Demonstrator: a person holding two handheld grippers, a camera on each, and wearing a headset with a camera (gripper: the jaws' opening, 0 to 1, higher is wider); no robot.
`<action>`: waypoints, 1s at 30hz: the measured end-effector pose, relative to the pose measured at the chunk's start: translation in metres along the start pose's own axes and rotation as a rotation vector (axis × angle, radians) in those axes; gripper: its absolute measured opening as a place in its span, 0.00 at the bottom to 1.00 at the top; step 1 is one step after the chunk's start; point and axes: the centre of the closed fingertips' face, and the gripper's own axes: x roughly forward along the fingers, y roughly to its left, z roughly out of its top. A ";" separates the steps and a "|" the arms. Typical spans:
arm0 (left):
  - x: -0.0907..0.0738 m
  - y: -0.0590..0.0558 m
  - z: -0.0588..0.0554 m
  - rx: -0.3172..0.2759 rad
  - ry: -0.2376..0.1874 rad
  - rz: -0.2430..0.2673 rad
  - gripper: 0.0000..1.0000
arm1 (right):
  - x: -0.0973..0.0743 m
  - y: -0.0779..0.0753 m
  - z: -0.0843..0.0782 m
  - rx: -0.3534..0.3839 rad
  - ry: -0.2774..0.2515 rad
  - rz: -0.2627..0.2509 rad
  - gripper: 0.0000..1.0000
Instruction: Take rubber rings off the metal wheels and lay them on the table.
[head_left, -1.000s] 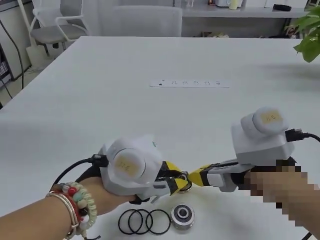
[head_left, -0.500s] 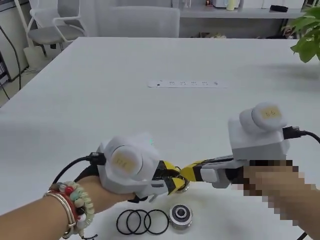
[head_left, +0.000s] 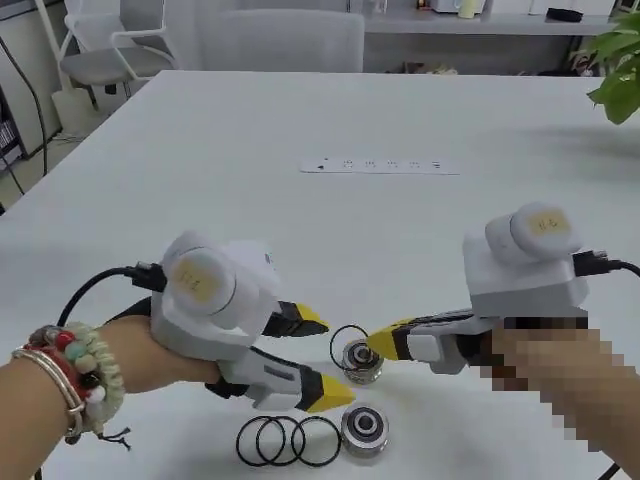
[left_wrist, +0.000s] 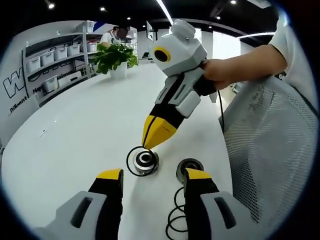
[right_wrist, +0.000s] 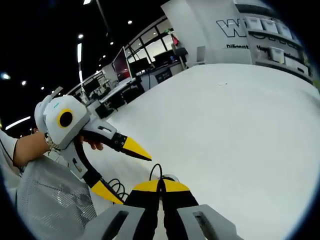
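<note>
**Right claw grips a ring at the wheel**

Head view: we see the left gripper (head_left: 333, 358) with its jaws spread wide, at nine o'clock of the metal wheel (head_left: 362, 362). The right gripper (head_left: 378, 345) reaches in from three o'clock and is clamped on the rubber ring (head_left: 333, 342), which stands half lifted beside that wheel. At six o'clock a second wheel (head_left: 363, 430) and three loose rings (head_left: 288, 442) lie on the table (head_left: 300, 220).

Left gripper view: our own jaws gape at six o'clock. The right gripper's tip meets the rubber ring at twelve o'clock of the metal wheel.

Right gripper view: our jaws press together, and the thin rubber ring loops up from them.
</note>
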 end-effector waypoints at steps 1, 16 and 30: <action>-0.003 -0.002 0.002 0.008 -0.004 -0.012 0.48 | 0.000 0.000 0.000 0.001 -0.001 0.002 0.00; -0.054 -0.031 0.015 0.000 0.001 -0.097 0.77 | 0.006 0.036 0.001 -0.039 0.019 0.125 0.00; -0.103 -0.032 -0.024 -0.118 0.012 0.061 0.75 | 0.027 0.064 -0.031 -0.192 0.143 0.188 0.00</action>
